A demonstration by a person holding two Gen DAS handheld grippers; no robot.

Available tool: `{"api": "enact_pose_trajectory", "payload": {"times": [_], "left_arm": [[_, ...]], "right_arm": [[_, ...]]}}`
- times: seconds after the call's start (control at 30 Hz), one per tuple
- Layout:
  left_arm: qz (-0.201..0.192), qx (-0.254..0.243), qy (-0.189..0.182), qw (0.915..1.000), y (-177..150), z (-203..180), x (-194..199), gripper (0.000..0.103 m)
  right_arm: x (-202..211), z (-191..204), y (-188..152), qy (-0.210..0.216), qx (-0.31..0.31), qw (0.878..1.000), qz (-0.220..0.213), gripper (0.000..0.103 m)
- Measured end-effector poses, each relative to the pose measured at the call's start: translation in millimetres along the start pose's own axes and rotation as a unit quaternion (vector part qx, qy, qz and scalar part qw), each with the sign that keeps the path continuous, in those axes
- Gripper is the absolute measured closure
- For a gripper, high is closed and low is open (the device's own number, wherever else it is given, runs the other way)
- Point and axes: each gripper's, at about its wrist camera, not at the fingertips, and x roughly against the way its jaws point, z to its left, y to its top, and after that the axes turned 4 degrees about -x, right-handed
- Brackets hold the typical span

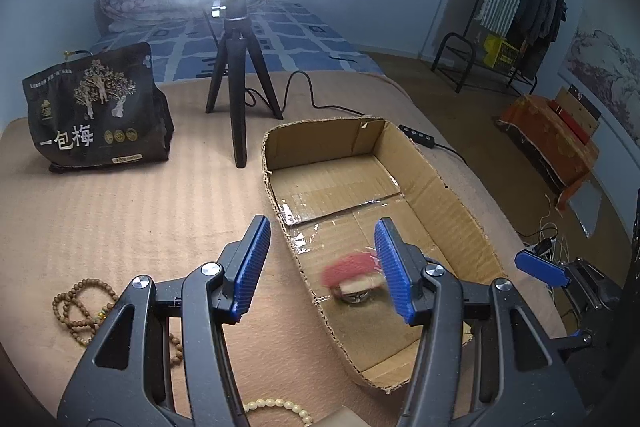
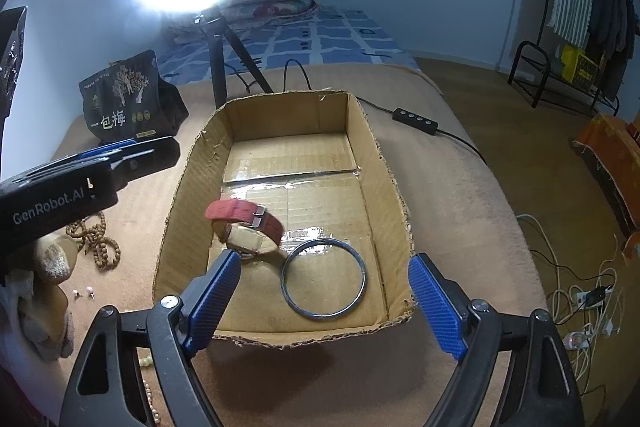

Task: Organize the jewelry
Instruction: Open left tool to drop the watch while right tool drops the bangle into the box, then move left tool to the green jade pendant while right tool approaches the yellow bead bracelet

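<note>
left tongs point(image 1: 324, 267) spread | right tongs point(image 2: 332, 303) spread | watch point(image 2: 244, 227) (red strap), bangle point(image 2: 324, 277) in box point(image 2: 192, 187)

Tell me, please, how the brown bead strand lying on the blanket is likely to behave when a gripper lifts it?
The brown bead strand lies in loose overlapping loops, so it will probably go floppy and dangle from one pinch point. Its round beads look smooth and may slip between the ribbed pads. On the soft blanket it seems unlikely to roll.
</note>
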Motion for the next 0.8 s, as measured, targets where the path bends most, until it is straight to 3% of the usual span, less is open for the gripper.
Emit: {"api": "enact_pose_trajectory", "payload": {"times": [0.4, 0.8], "left_arm": [[-0.021, -0.015, 0.025, 0.9994, -0.3, 23.9, 46.8, 0.047], [-0.03, 0.0, 0.061, 0.9977, -9.7, 88.6, 101.8, 0.047]], "right_arm": [[29.3, 10.6, 4.6, 0.005, 0.008, 1.0, -0.024, 0.015], [52.0, 41.7, -2.5, 0.043, 0.035, 0.998, -0.034, 0.015]]}}
